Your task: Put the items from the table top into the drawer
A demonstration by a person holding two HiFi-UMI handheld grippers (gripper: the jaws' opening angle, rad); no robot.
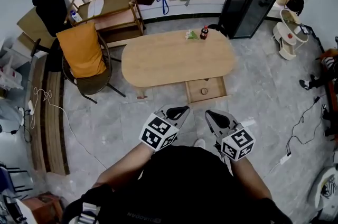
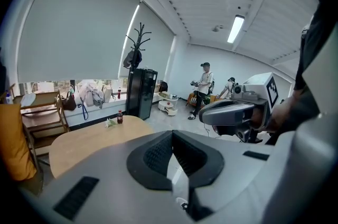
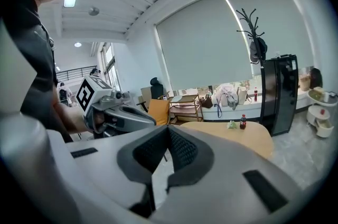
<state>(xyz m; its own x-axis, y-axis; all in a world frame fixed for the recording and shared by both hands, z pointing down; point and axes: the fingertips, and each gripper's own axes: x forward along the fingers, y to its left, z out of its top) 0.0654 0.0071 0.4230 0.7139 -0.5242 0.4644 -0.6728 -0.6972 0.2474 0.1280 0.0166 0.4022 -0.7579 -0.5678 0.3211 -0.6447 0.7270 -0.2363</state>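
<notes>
1. The small bottle (image 1: 204, 33) and the green packet (image 1: 191, 34) sit side by side at the far edge of the table (image 1: 158, 64).
2. The drawer (image 1: 217, 90) is open under the table's near edge, with a small round thing (image 1: 203, 92) inside.
3. You hold your left tongs (image 1: 178, 111) and right tongs (image 1: 214, 115) close to your body, well apart from the table.
4. Both tongs are closed together, with nothing between them.

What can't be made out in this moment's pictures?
1. The green item beside the bottle: too small in all three views to identify.
2. The round thing in the open drawer: too small in the head view, and the gripper views do not show the drawer.
3. The drawer's rear: hidden under the table top.
</notes>
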